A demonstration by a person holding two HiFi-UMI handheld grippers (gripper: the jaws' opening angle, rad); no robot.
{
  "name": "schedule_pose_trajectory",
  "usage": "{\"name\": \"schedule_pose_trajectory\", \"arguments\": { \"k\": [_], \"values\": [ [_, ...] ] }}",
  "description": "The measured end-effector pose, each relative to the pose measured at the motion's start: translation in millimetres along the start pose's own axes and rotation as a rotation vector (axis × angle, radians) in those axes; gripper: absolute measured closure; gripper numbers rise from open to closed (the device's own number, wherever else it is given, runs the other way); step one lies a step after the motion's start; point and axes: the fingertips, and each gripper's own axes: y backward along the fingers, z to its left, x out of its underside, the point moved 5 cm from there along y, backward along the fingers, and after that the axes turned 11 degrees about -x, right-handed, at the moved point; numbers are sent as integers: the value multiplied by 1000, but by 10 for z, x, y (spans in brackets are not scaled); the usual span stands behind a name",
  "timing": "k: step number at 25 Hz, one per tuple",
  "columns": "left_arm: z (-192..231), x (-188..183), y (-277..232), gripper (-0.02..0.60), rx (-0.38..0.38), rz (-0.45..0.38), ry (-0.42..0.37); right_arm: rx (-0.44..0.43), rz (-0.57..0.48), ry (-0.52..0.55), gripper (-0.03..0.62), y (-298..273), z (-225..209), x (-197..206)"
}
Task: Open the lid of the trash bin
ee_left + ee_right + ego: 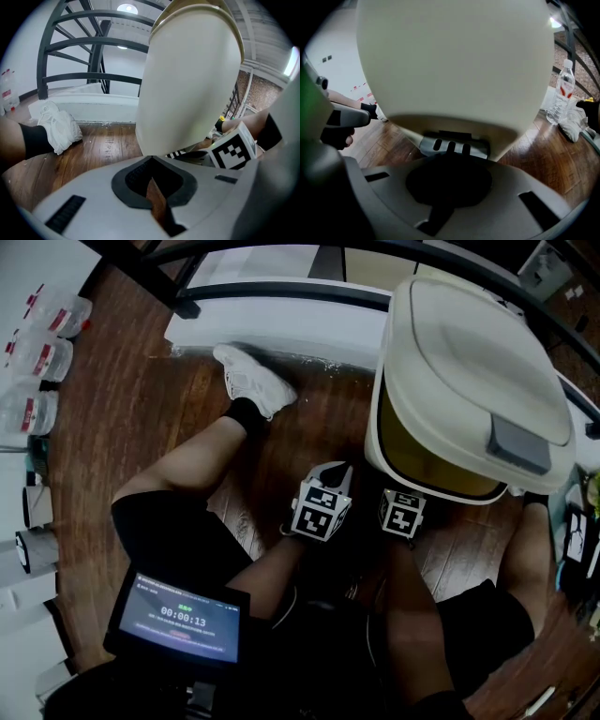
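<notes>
Trash bin (441,427) stands upright, lid (473,357) down, pedal (454,145) facing the person.

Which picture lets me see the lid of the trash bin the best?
The head view. It looks down on the whole lid, shut, with its grey patch. The left gripper view shows the trash bin side-on and only the lid's edge at the top. The right gripper view shows just the bin's wall, no lid.

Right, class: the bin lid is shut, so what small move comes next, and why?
Probably nudge the right gripper forward and down onto the grey pedal at the base of the trash bin. The lid sits closed, and that pedal lies just ahead of the gripper's tips, so pressing it should lift the lid.
</notes>
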Motion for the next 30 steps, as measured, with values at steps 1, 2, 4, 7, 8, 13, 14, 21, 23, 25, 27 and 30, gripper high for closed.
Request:
{"name": "schedule_pose_trajectory", "arguments": {
  "k": [1, 2, 4, 7, 8, 13, 14, 21, 23, 25, 27, 30],
  "values": [
    [-18, -6, 4, 583, 2, -1, 0, -5, -2, 7, 589, 2, 0, -6],
    [-40, -14, 8, 583, 6, -4, -3, -11, -7, 10, 589, 5, 4, -18],
    [-84, -16, 15, 583, 12, -7, -13, -18, -12, 14, 589, 12, 4, -21],
    [-79, 13, 14, 583, 9, -3, -13, -20, -14, 19, 589, 6, 6, -19],
    [-68, 20, 15, 583, 5, -2, -9, -21, -16, 21, 588, 7, 13, -27],
    [-127, 35, 21, 583, 8, -5, -19, -28, -34, 25, 588, 45, 5, -42],
    [-136, 47, 23, 583, 10, -3, -24, -28, -28, 26, 589, 47, 3, -26],
    [-115, 56, 43, 583, 2, -2, -20, -28, -21, 35, 588, 69, 0, -17],
    [-111, 56, 52, 583, 1, -3, -22, -32, -20, 35, 588, 71, 11, -38],
    [-114, 48, 69, 583, 0, -7, -23, -34, -16, 19, 589, 89, 15, -40],
    [-112, 39, 85, 583, -3, -11, -21, -34, -18, 8, 588, 103, 1, -31],
    [-103, 35, 109, 583, -9, -16, -10, -45, -41, -6, 589, 114, -25, -22]
  ]
}}
